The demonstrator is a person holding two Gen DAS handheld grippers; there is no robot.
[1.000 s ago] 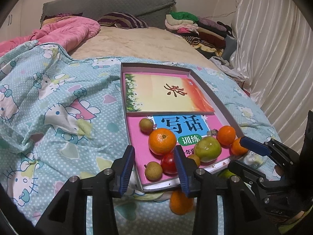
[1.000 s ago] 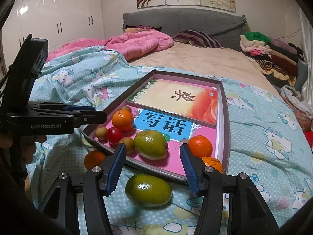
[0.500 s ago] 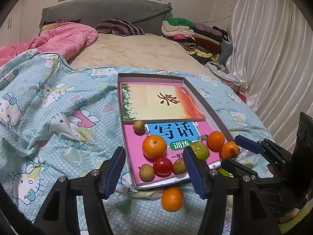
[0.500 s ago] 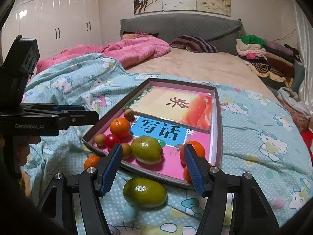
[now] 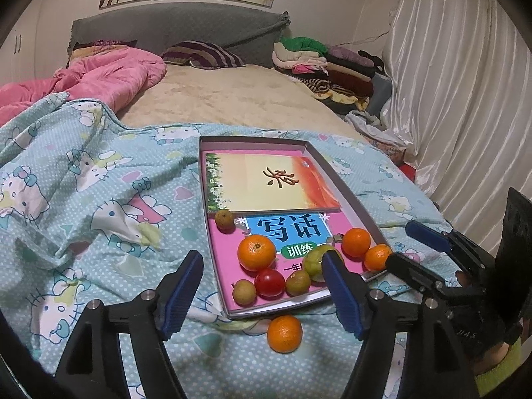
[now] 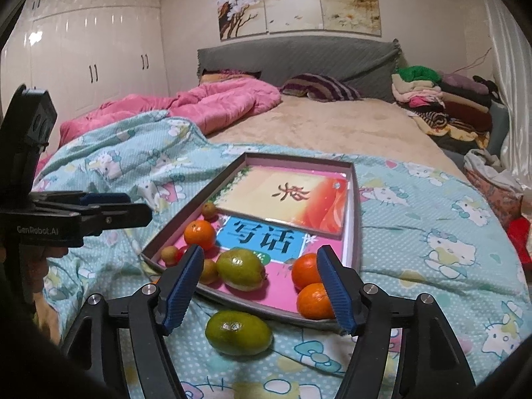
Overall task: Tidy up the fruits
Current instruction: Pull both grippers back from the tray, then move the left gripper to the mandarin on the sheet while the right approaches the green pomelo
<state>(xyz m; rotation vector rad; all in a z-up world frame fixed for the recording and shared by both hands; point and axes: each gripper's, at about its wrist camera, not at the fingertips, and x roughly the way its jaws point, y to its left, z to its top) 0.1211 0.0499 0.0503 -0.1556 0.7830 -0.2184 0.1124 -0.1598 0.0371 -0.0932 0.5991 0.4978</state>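
Left gripper [image 5: 262, 287] jaws just opening, now wide, nothing gripped; small orange tangerine [image 5: 285, 333] lies loose on teal cartoon-print blanket [image 5: 99, 199] below, just outside shallow grey-rimmed tray [image 5: 345, 196]. Right gripper [image 6: 261, 286] jaws likewise just opening, wide, empty; green oval fruit [image 6: 237, 332] rests on blanket below them, beside tray's near rim. Inside tray, on pink booklets: oranges, second green fruit [image 6: 241, 268], red tomato [image 5: 269, 282], small brown fruits.
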